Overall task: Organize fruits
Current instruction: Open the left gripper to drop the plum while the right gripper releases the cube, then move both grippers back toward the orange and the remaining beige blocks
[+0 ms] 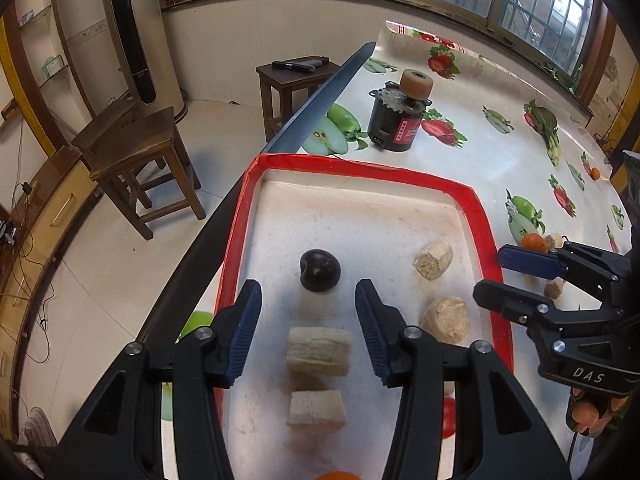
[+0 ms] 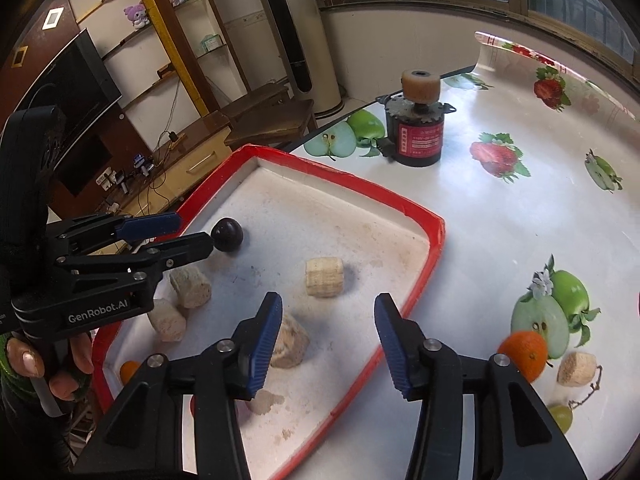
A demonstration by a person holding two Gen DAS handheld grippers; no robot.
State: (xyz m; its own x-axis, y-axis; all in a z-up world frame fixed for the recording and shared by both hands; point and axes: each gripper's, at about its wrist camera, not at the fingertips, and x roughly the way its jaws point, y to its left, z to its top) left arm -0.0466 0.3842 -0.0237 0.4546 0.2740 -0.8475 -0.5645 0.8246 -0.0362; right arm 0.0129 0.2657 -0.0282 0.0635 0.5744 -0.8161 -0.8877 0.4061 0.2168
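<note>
A white tray with a red rim (image 1: pixel 476 200) (image 2: pixel 436 224) holds a dark plum (image 1: pixel 320 270) (image 2: pixel 227 234), several pale cork-like blocks (image 1: pixel 319 350) (image 2: pixel 324 278) and a small orange (image 2: pixel 129 370). My left gripper (image 1: pixel 308 328) (image 2: pixel 180 236) is open above the tray; one block lies below its gap, untouched, and the plum sits just beyond its tips. My right gripper (image 2: pixel 328 344) (image 1: pixel 490 276) hangs open over the tray's right side with nothing in it. An orange (image 2: pixel 524 354) (image 1: pixel 534 242), a green grape (image 2: pixel 560 416) and another block (image 2: pixel 576 368) lie on the table right of the tray.
A black motor with a tan roller (image 1: pixel 394 120) (image 2: pixel 418 128) stands on the fruit-printed tablecloth (image 2: pixel 520 220) behind the tray. The table's dark edge (image 1: pixel 304 120) runs along the tray's left side. Wooden stools (image 1: pixel 136 156) stand on the floor beyond it.
</note>
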